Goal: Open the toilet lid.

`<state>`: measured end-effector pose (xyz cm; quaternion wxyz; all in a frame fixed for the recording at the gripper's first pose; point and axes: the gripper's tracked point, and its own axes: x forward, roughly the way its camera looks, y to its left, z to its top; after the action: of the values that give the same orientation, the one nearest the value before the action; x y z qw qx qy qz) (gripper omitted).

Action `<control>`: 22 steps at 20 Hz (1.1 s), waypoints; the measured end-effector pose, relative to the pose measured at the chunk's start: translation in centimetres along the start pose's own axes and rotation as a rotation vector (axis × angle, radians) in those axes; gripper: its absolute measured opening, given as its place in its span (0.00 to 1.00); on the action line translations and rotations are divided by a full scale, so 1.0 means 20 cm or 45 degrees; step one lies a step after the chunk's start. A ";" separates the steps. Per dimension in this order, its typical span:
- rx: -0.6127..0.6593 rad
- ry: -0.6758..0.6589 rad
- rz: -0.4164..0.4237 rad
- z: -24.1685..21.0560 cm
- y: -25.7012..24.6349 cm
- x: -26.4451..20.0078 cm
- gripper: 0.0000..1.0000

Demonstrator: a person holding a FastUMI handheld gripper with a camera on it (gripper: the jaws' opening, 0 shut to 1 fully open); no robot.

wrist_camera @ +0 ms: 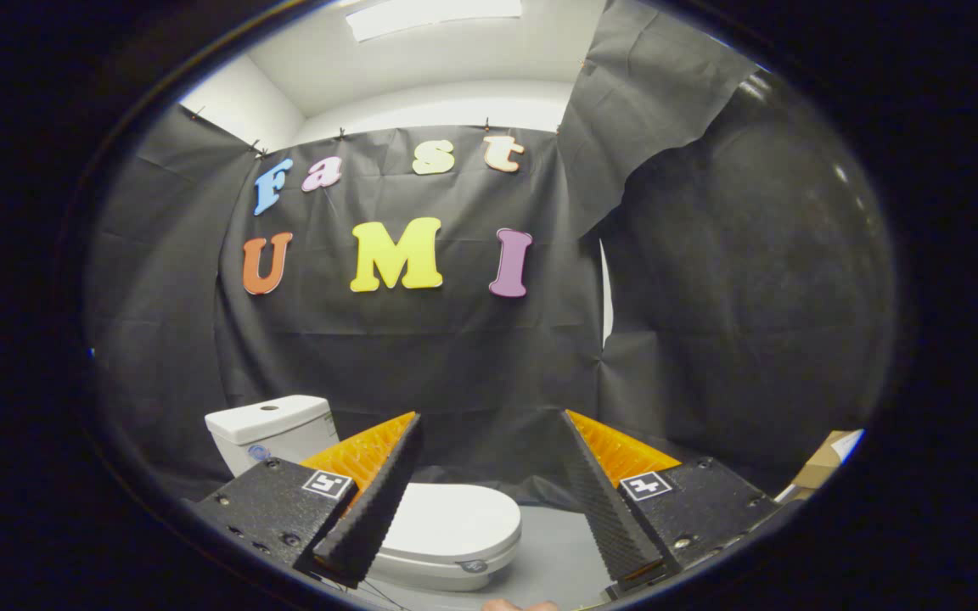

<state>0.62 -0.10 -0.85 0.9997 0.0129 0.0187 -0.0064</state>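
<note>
A white toilet stands low against the black cloth wall, its lid (453,522) lying flat and closed on the bowl. Its white tank (268,424) rises behind the left finger. My gripper (489,433) is held above and in front of the toilet, its fingers spread wide apart with nothing between them. The left finger (379,501) overlaps the lid's left part in the view; the right finger (604,501) stands to the lid's right, over the grey floor. The gripper touches nothing.
Black cloth walls close in behind and to the right. A cardboard box (824,467) sits at the far right on the floor. Grey floor (553,552) lies to the right of the toilet. A bit of a hand (519,605) shows below the fingers.
</note>
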 end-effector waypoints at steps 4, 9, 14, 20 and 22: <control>0.034 0.082 0.019 -0.11 0.04 0.04 1.00; 0.076 0.148 0.061 -0.23 0.11 0.08 0.99; 0.146 0.244 0.084 -0.38 0.15 0.15 1.00; 0.296 0.488 0.058 -0.81 0.16 0.24 0.99; 0.351 0.572 0.057 -0.94 0.17 0.27 0.98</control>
<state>5.32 3.68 -19.84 0.9592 0.1504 0.2389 0.0163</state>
